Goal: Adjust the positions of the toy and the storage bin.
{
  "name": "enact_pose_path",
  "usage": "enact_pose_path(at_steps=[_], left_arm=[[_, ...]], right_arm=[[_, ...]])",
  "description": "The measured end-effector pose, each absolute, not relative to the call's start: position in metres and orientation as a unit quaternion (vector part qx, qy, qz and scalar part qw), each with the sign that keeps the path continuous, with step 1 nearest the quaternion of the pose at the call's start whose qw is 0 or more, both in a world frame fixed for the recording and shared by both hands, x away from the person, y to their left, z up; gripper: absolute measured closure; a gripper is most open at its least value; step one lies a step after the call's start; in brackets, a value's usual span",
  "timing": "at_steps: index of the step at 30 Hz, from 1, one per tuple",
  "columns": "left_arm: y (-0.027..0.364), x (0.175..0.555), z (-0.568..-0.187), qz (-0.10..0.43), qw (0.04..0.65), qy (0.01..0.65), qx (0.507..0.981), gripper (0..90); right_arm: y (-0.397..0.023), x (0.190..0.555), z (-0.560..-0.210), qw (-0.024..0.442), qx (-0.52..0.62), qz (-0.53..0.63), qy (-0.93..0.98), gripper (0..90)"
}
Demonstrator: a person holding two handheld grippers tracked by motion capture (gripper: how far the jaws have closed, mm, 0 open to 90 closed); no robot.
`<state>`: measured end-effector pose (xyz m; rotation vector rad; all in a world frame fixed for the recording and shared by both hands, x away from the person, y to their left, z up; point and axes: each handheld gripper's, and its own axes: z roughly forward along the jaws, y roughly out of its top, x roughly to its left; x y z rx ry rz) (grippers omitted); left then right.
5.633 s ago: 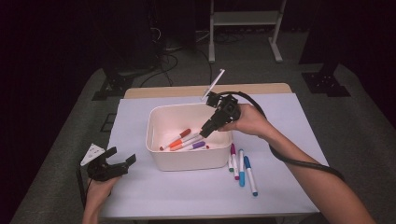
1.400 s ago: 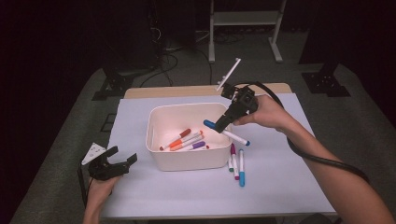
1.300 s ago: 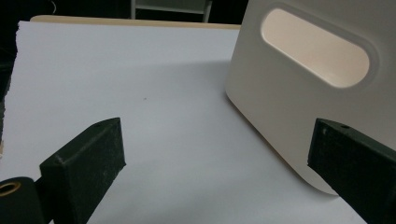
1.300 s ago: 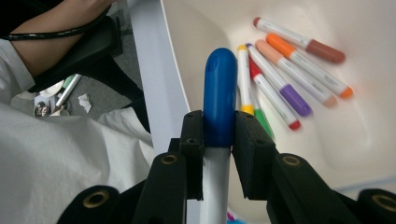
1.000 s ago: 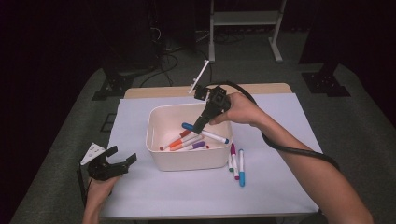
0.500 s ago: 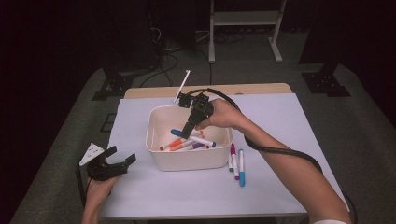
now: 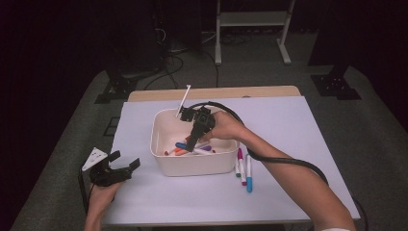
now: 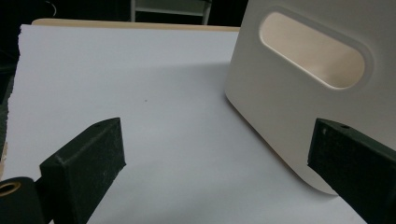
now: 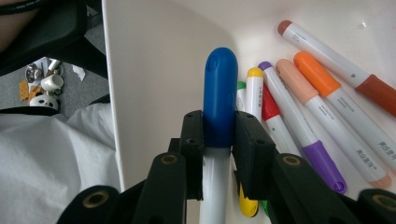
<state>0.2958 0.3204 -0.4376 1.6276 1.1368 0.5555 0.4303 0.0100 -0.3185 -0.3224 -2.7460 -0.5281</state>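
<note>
Right tool (image 9: 219,140): clenched on the blue-capped marker (image 9: 219,102), low inside the white bin (image 7: 192,166), close to its near-left wall.
Left tool (image 7: 113,171): released, jaws apart, resting left of the bin with bare worktop (image 7: 312,125) between.
Loose markers (image 7: 243,166): just beside the bin's right wall.
Open room: worktop beyond the bin.

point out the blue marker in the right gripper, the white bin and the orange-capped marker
blue marker (image 9: 219,100), right gripper view, on its blue cap between the jaws
white bin (image 7: 195,166), high view, on its near outer wall
orange-capped marker (image 9: 316,74), right gripper view, on its orange cap
</note>
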Motion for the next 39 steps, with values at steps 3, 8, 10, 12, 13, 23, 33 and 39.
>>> enact_pose_path(at_steps=[3,8,10,12,13,23,33,39], left_arm=[[0.320,0.296,-0.438,0.232,0.514,0.473,0.678,2.5],[0.321,0.296,-0.438,0.231,0.514,0.473,0.677,2.5],[0.320,0.296,-0.438,0.231,0.514,0.473,0.678,2.5],[0.320,0.296,-0.438,0.232,0.514,0.471,0.678,2.5],[0.320,0.296,-0.438,0.231,0.514,0.472,0.678,2.5],[0.317,0.297,-0.438,0.229,0.512,0.472,0.680,2.5],[0.314,0.299,-0.439,0.228,0.510,0.470,0.684,2.5],[0.314,0.299,-0.440,0.228,0.509,0.471,0.684,2.5]], right_arm=[[0.013,0.430,-0.326,0.167,-0.118,-0.176,-0.963,63.6],[0.014,0.428,-0.333,0.153,-0.130,-0.168,-0.965,59.5],[0.011,0.428,-0.330,0.150,-0.133,-0.178,-0.963,60.0],[0.007,0.428,-0.325,0.146,-0.134,-0.185,-0.962,60.5],[0.004,0.427,-0.321,0.145,-0.135,-0.194,-0.961,60.7],[-0.030,0.421,-0.295,0.131,-0.149,-0.235,-0.951,60.7],[-0.074,0.415,-0.274,0.110,-0.177,-0.269,-0.940,60.7],[-0.101,0.411,-0.270,0.101,-0.196,-0.280,-0.934,60.6]])
